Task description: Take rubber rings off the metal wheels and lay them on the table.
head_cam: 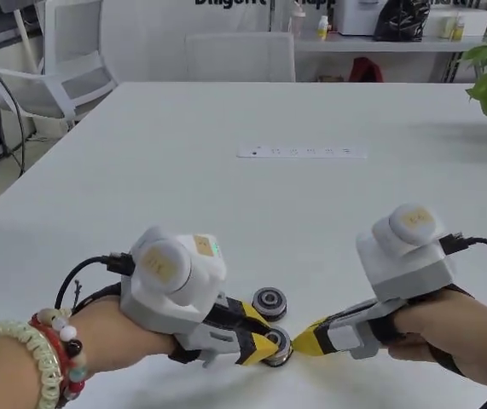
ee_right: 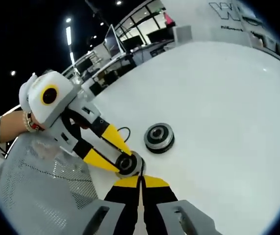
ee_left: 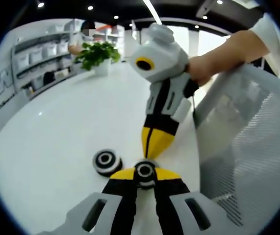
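The left tongs (head_cam: 269, 348) clamp a wheel (head_cam: 279, 339) near the table's (head_cam: 226, 170) front edge; the right tongs (head_cam: 301, 348), jaws together, should nip its ring (ee_right: 120, 166) and peel outward.

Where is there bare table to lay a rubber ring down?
Bare white tabletop lies between the loose black-ringed metal wheel and the flat white socket strip. Crowded at the near edge, where the left gripper and right gripper meet at the held wheel.

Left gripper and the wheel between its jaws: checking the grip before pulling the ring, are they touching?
Touching. In the left gripper view, the left gripper closes on the wheel, both yellow jaws against its sides.
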Demonstrator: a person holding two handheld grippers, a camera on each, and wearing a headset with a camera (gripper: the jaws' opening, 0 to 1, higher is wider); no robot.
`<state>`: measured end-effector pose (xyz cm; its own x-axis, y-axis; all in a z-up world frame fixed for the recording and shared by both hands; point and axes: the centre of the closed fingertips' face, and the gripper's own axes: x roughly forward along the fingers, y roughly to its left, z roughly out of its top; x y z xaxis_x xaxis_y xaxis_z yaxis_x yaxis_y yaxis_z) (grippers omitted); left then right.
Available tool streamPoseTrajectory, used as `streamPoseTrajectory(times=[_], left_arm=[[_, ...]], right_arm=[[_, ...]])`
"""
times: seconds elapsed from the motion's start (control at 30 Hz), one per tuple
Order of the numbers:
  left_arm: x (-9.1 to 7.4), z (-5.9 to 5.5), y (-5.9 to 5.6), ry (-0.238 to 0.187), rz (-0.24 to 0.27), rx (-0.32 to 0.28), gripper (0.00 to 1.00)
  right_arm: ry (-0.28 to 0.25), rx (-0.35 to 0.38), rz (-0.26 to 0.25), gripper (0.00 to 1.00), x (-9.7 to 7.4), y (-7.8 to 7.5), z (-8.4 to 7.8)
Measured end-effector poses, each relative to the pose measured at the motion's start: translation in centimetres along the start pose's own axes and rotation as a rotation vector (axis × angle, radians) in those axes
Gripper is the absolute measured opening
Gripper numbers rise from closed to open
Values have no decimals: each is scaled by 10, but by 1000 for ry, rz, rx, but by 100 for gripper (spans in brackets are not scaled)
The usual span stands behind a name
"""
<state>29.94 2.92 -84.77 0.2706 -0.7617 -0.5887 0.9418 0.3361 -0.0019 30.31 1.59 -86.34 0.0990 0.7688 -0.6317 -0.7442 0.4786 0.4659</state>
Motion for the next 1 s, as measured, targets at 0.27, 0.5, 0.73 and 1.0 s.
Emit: streamPoseTrajectory(times=[0.27, 0.5, 0.73, 1.0], left_arm=[[2, 1, 0, -3, 3, 4, 13], [2, 0, 2, -5, 0, 8, 13], [3, 1, 1, -4, 11, 3, 13], [3, 1, 2, -7, 17, -2, 13]], right_arm=[[-60, 115, 65, 0, -5, 6, 9], [-48, 124, 56, 0, -4, 8, 11], [-48, 131, 68, 0, -3, 11, 11], [-60, 123, 91, 0, -2, 17, 15]])
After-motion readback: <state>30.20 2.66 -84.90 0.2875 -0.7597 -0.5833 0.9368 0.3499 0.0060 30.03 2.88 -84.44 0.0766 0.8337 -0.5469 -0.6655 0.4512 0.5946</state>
